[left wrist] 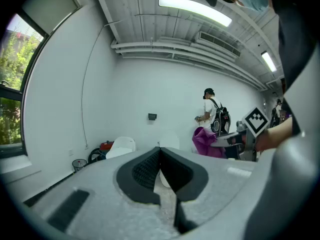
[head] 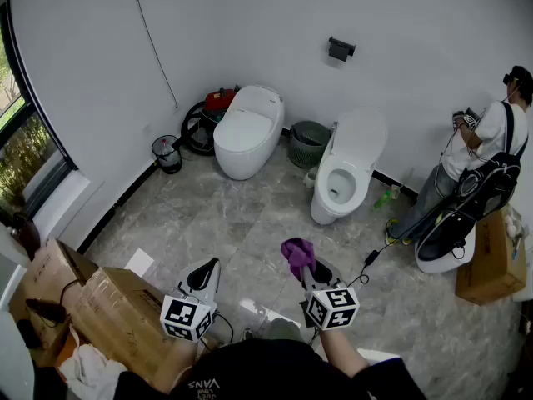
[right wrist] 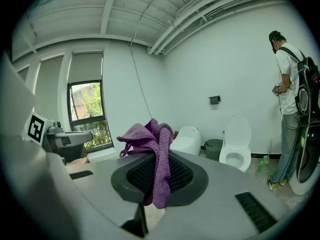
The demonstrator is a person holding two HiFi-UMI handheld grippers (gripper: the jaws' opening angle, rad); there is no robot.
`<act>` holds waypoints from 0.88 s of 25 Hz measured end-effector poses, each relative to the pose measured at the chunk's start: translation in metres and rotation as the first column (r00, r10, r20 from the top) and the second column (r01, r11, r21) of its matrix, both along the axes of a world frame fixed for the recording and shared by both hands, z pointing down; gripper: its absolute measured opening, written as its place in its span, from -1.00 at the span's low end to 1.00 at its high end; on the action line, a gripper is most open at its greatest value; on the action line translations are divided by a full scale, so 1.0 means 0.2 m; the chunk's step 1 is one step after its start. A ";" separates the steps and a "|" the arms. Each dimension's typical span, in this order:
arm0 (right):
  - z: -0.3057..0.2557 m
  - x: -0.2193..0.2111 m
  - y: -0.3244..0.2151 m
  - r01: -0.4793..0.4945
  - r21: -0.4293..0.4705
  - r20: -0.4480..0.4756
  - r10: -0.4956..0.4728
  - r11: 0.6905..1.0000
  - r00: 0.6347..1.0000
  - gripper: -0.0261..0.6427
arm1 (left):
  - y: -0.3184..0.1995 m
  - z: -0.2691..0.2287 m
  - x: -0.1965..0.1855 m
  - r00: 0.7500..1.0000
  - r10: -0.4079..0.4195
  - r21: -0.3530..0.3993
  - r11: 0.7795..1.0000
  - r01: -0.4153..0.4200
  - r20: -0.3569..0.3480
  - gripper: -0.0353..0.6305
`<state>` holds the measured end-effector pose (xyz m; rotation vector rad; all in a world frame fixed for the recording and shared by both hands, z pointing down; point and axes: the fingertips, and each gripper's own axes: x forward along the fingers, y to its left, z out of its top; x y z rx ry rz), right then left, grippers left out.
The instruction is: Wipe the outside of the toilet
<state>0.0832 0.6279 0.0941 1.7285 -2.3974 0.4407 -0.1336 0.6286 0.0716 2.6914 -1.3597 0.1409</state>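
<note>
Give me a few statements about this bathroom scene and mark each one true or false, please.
1. The right gripper holds a purple cloth. True.
2. Both toilets have their lids down. False: the right-hand toilet has its lid up, and only the left-hand toilet is closed.
3. The left gripper is clamped on a sponge. False: its jaws are together with nothing between them.
4. A green bin stands between the two toilets. True.
5. The purple cloth is pressed against a toilet. False: it is held up in the air, well short of both.
</note>
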 end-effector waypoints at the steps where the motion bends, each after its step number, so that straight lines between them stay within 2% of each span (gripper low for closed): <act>1: 0.00 -0.01 0.00 0.001 -0.002 0.000 -0.001 1.000 1.000 -0.81 | 0.00 0.00 -0.01 1.000 -0.003 -0.001 1.000 0.003 0.000 -0.88; 10: 0.00 0.00 -0.17 -0.009 -0.001 0.068 0.010 1.000 0.998 -0.80 | -0.13 0.04 -0.04 0.999 -0.032 -0.036 0.999 0.031 -0.017 -0.88; 22: 0.00 0.15 -0.80 0.041 -0.018 0.101 -0.039 0.999 0.994 -0.80 | -0.64 0.06 0.02 0.988 -0.154 -0.076 0.985 0.152 -0.015 -0.88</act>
